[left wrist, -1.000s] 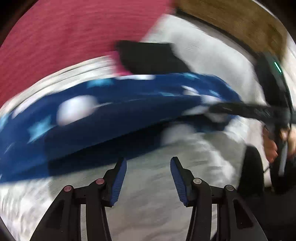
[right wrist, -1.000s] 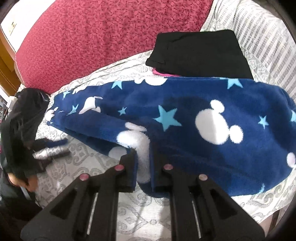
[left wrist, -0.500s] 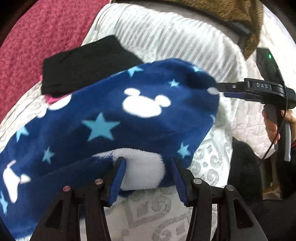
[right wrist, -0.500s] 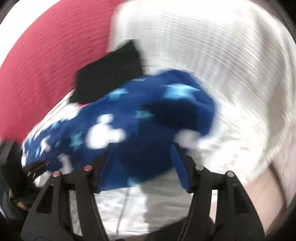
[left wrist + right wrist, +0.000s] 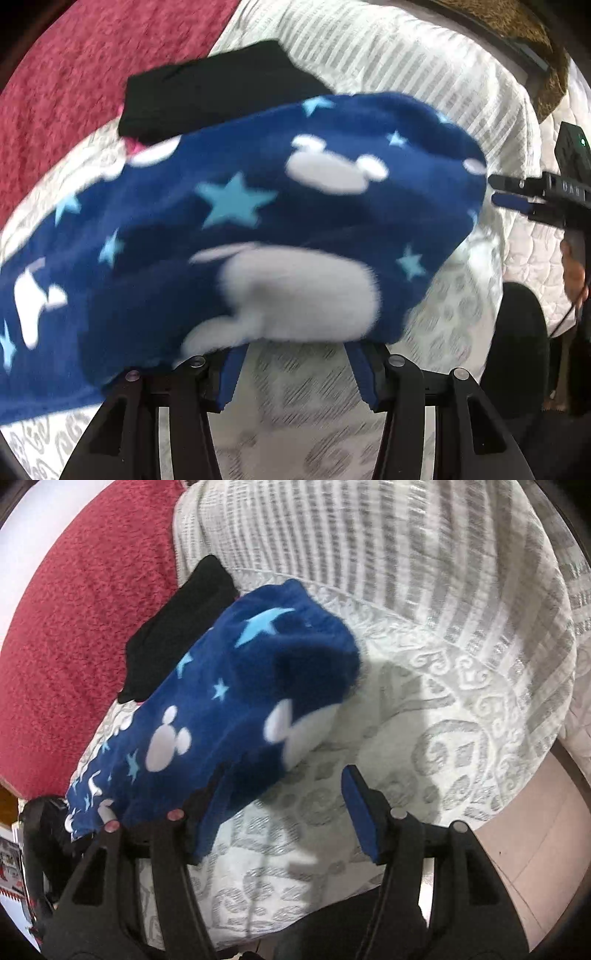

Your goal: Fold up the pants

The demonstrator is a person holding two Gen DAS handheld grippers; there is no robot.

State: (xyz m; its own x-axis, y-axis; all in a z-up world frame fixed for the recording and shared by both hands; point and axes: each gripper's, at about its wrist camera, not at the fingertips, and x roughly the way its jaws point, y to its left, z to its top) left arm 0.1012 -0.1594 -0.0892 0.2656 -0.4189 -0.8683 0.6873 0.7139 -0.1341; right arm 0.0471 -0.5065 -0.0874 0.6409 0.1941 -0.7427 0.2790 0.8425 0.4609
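Since a second ago: right gripper (image 5: 284, 808) released, jaws now wide, holding nothing. Left gripper (image 5: 293, 365): jaws spread, fleece edge draped over them. Blue star-print pants (image 5: 229, 236): on patterned bedspread (image 5: 443, 686), overlapping black folded garment (image 5: 218, 92).

pants (image 5: 258, 229): fuzzy matt fleece. Cover (image 5: 461, 686): woven cloth, raised pattern. Cushion (image 5: 74, 590): nubby red fabric. Black garment (image 5: 221, 96): smooth matt cloth.
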